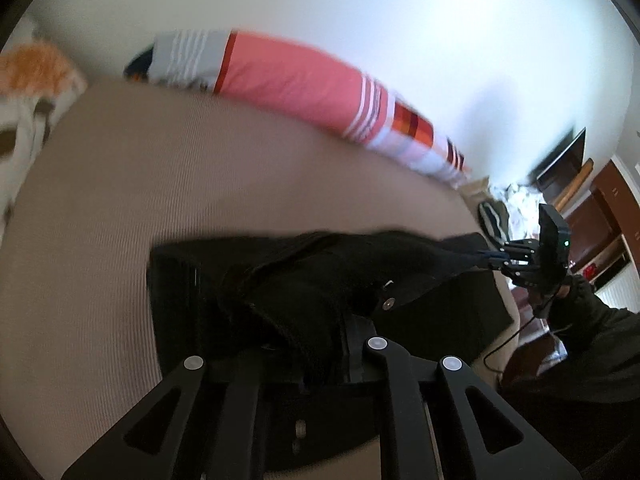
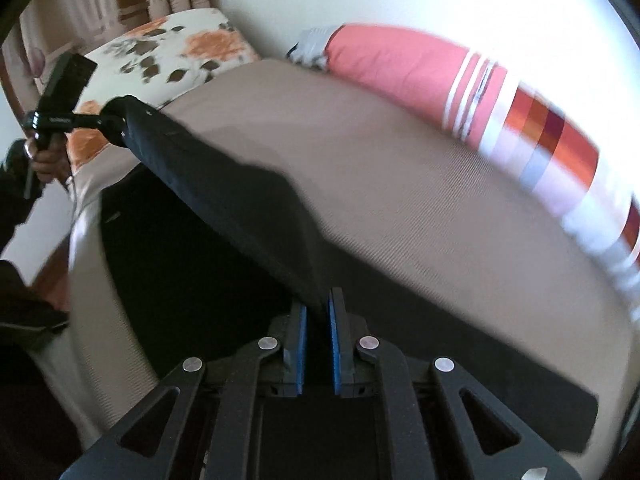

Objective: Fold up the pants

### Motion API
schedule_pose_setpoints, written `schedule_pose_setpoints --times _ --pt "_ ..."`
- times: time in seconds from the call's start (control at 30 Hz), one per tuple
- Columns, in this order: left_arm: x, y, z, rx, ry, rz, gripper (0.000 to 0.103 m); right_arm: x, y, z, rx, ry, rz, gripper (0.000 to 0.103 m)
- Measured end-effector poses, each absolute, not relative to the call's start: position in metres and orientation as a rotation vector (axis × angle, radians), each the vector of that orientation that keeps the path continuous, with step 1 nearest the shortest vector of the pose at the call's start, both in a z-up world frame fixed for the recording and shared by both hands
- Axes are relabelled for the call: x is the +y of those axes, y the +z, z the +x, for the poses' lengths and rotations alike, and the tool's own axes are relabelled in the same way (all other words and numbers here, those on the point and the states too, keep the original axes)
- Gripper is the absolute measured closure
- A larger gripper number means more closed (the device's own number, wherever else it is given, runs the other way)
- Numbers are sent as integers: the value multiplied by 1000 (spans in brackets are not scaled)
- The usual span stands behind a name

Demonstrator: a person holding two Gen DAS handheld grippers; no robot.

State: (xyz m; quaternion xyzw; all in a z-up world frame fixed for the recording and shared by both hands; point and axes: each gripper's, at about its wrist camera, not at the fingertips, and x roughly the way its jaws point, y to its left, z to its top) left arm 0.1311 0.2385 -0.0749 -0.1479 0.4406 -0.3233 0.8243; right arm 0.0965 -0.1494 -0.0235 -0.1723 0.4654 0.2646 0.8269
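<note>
Black pants (image 1: 304, 288) are held up over a beige bed (image 1: 120, 200), stretched between my two grippers. My left gripper (image 1: 320, 352) is shut on the waistband end near its metal button (image 1: 388, 303); its fingers are buried in the cloth. In the right wrist view the pants (image 2: 240, 208) run as a taut dark band from my right gripper (image 2: 317, 312), whose blue pads (image 2: 334, 344) are shut on the cloth, up to the left gripper (image 2: 116, 122). The right gripper also shows in the left wrist view (image 1: 498, 258), clamped on the far corner.
A pink striped bolster pillow (image 1: 296, 80) lies along the wall behind the bed. A floral orange pillow (image 2: 172, 52) sits at the bed's head. Clutter and wooden furniture (image 1: 592, 216) stand beyond the bed's right side. The beige bed (image 2: 400, 184) spreads under the pants.
</note>
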Motion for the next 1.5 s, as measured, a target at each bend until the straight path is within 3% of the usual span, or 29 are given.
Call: schedule_pose_setpoints --times 0.27,0.47,0.5,0.57,0.77,1.1,1.13,1.27,1.5 --pt "239 -141 96 1146 -621 -229 80 -135 -97 68 1144 589 -391 95" --pt "246 -126 79 1131 -606 -200 75 -131 -112 71 1176 558 -408 94" --pt "247 -124 77 1135 -591 -183 71 -130 -113 70 1176 557 -408 94" --pt "255 -120 71 1149 -524 -159 44 -130 -114 68 1168 558 -414 93" --pt "289 -104 45 1134 -460 -418 44 -132 -116 68 1150 566 -383 92" --pt "254 -114 60 1228 -311 -704 44 -135 -115 62 1121 574 -363 92" --pt "253 -117 64 1233 -282 -729 46 -135 -114 62 1120 573 -362 92" --pt "254 -115 71 1213 -206 -733 79 -134 -110 58 1111 558 -361 92" --pt "253 -66 89 1110 -286 -580 83 -133 -67 39 1031 547 -329 93"
